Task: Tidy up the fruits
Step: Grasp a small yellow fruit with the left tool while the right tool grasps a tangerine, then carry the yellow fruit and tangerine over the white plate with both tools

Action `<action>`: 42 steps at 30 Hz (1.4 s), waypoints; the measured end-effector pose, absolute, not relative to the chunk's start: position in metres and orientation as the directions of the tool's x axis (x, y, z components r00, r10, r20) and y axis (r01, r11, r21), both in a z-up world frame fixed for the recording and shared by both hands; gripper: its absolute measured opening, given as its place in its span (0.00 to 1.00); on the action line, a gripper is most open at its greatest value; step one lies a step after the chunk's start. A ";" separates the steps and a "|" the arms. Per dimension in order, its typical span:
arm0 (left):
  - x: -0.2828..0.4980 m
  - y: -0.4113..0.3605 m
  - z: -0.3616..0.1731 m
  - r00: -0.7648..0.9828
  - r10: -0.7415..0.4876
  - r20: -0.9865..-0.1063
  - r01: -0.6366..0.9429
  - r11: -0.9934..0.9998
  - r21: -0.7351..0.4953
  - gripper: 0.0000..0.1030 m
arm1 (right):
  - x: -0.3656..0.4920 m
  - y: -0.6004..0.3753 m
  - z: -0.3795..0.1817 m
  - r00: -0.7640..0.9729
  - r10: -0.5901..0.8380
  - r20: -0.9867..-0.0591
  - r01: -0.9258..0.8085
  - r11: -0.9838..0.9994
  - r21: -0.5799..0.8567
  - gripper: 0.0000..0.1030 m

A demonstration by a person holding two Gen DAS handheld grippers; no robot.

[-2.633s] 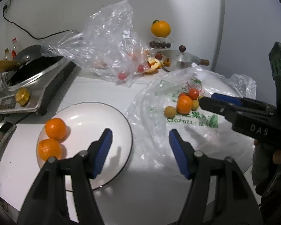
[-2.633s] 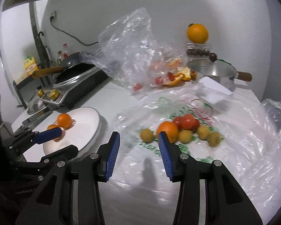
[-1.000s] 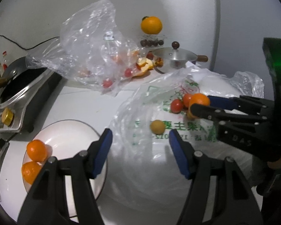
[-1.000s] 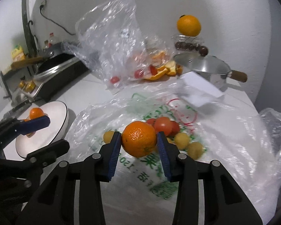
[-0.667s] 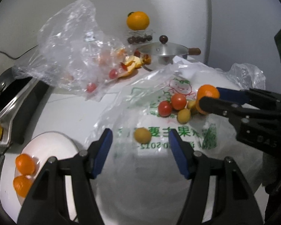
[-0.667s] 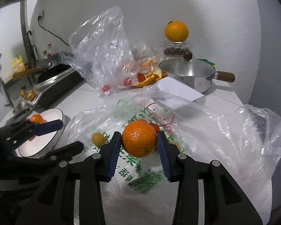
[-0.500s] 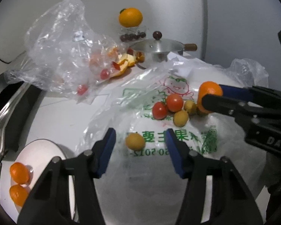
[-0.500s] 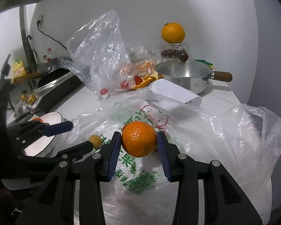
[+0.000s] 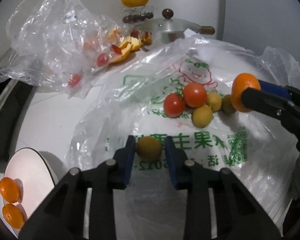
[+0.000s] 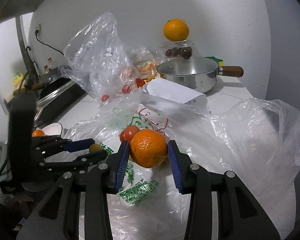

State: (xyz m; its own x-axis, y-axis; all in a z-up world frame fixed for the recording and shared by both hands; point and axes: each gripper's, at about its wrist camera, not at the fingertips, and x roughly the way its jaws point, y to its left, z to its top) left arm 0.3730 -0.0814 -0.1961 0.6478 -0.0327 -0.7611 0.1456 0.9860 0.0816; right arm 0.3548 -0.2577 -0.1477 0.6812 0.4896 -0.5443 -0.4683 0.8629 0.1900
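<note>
**Both grippers loaded; plate lies to the left**

The left gripper [image 9: 149, 150] is found clamped on a small yellow fruit [image 9: 149, 148], which sits between the blue pads low over the printed plastic bag [image 9: 200, 160]. The right gripper [image 10: 148, 153] is found clenched on a tangerine [image 10: 148, 147], held clear above the same bag.

The white plate [image 9: 30, 170] is seen at the lower left of the left wrist view, beside the bag's edge, with two tangerines [image 9: 9, 187] already on its far rim. It is judged to be the destination; the left gripper is the nearer of the two, and the route from it to the plate is judged to be unobstructed.

Ahead of the left gripper, two cherry tomatoes [image 9: 195, 94] and further yellow fruits [image 9: 202, 116] remain clustered on the bag. Beyond lie a crumpled clear bag [image 9: 50, 30] with peel and tomatoes, a lidded saucepan [image 10: 188, 75] and a large orange [image 10: 176, 30]. A risk is noted: loose bag film may be snagged on lifting.
</note>
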 end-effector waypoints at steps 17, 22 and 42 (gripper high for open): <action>0.340 -0.090 -0.171 0.685 -0.113 -0.720 0.202 0.979 0.039 0.26 | 0.333 -0.253 -0.136 0.698 0.464 -0.546 -0.459 0.875 0.157 0.40; 0.320 -0.086 -0.160 0.702 -0.135 -0.699 0.213 0.977 0.025 0.26 | 0.317 -0.244 -0.129 0.702 0.457 -0.545 -0.464 0.875 0.136 0.40; 0.257 -0.019 -0.143 0.746 -0.168 -0.645 0.188 0.981 -0.038 0.26 | 0.264 -0.182 -0.108 0.695 0.465 -0.549 -0.513 0.855 0.076 0.40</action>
